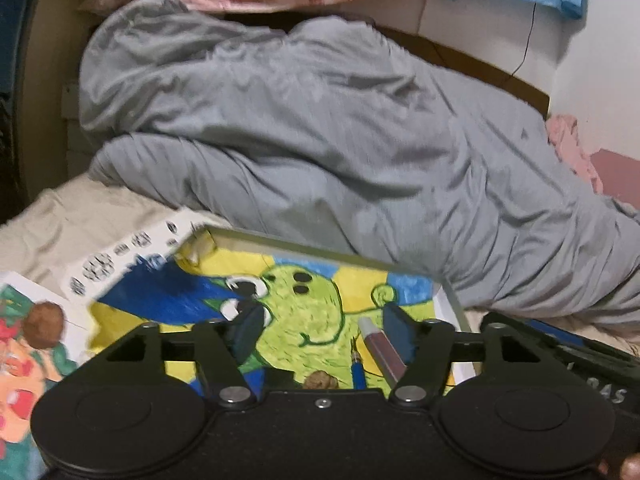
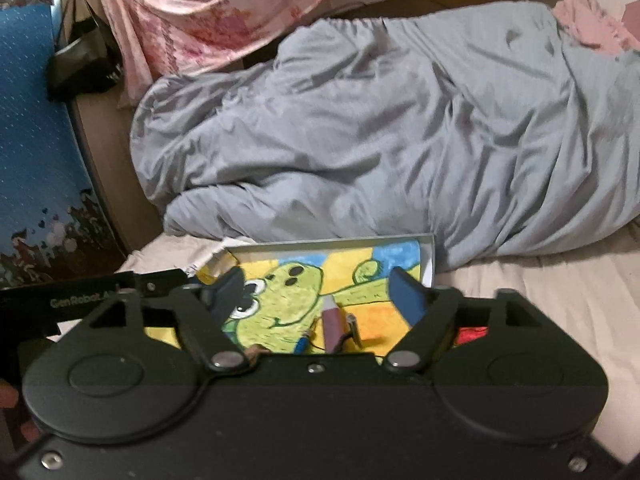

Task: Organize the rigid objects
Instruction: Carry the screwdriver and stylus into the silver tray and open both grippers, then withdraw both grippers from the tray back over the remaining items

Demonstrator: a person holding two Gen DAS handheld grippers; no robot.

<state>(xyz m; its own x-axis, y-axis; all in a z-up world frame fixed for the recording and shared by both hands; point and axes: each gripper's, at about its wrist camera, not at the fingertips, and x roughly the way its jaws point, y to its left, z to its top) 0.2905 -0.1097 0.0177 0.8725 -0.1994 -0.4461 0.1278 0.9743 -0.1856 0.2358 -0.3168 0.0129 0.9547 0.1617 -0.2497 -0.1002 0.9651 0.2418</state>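
Note:
A shallow white box (image 1: 456,296) holding a yellow, green and blue cartoon drawing (image 1: 312,292) lies on the bed; it also shows in the right wrist view (image 2: 426,256). On the drawing lie a maroon marker (image 1: 382,350), a blue pen (image 1: 359,372) and a small brown lump (image 1: 320,380). My left gripper (image 1: 324,330) is open just above them, its right finger next to the marker. My right gripper (image 2: 316,292) is open over the same box, with the marker (image 2: 332,326) and blue pen (image 2: 303,340) between its fingers.
A crumpled grey duvet (image 1: 320,140) fills the bed behind the box. Loose papers (image 1: 120,260) and a coloured drawing (image 1: 28,344) lie at the left. A pink cloth (image 2: 200,20) hangs at the headboard. A blue patterned panel (image 2: 32,140) stands at the left. A red item (image 2: 472,334) lies right of the box.

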